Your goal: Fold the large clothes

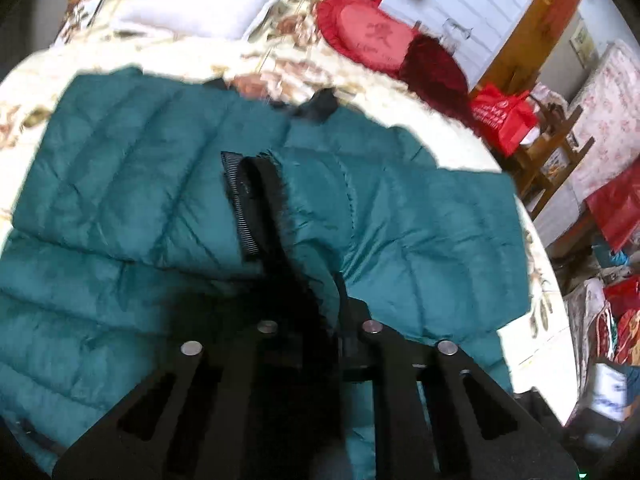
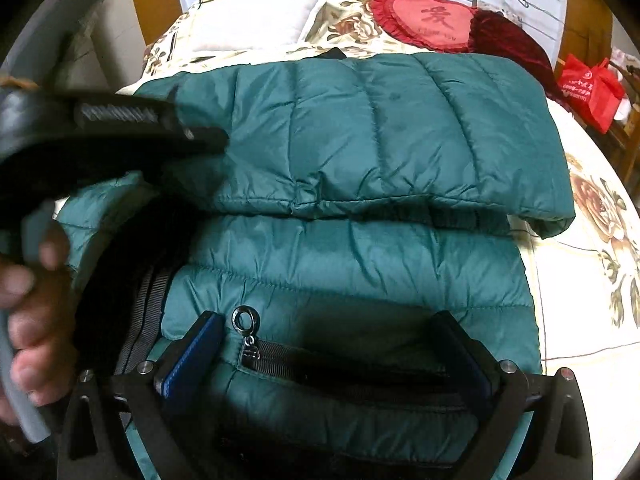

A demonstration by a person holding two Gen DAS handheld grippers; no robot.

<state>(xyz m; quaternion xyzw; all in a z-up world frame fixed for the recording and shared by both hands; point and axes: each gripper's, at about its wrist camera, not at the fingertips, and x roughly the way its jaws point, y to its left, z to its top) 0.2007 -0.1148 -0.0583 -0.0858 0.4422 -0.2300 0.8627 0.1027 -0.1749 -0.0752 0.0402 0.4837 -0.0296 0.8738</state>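
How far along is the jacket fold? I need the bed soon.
Done: one sleeve lies folded across the teal jacket. In hand: left gripper is shut on a jacket edge; right gripper is open over the pocket zipper. Left: folding the body.

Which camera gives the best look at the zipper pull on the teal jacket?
The right wrist view: the zipper pull lies sharp and unobstructed on the teal jacket, between the open right gripper's fingers. The left wrist view shows only quilted fabric, no pull.
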